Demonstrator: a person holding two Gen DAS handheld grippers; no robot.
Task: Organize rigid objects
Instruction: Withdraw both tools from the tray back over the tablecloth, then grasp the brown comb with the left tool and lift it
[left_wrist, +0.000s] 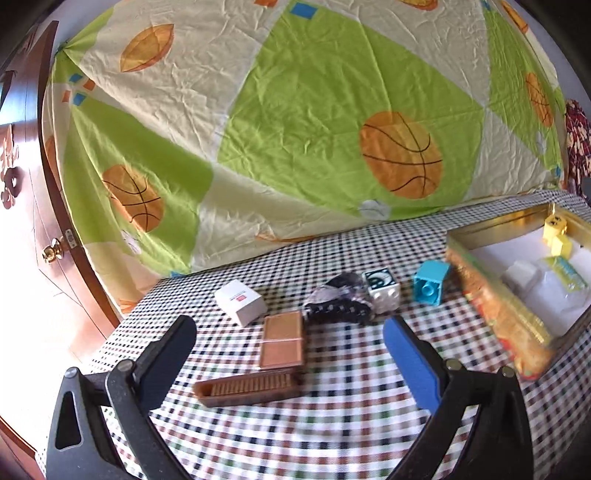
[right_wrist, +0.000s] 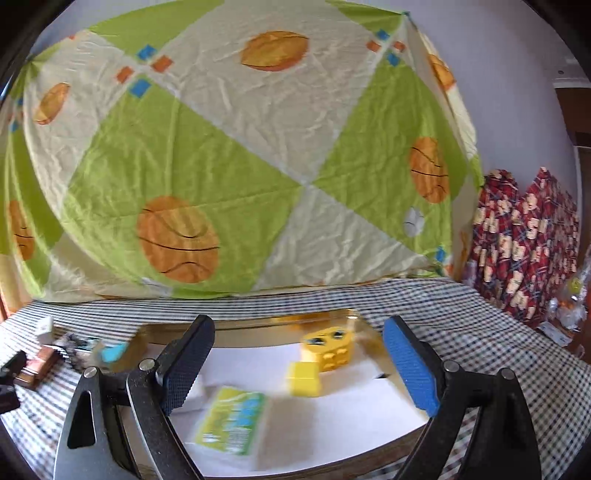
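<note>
My left gripper is open and empty above the checked tablecloth, just in front of a copper-brown flat case and a long brown ridged box. Beyond them lie a white box, a black-and-clear bundle, a white printed cube and a blue brick. My right gripper is open and empty over the gold-rimmed tray. In the tray sit a yellow face brick, a small yellow cube, a green-and-yellow packet and a white block.
The tray also shows at the right in the left wrist view. A basketball-print sheet hangs behind the table. A wooden door with a brass knob stands left. Red patterned fabric lies at the right.
</note>
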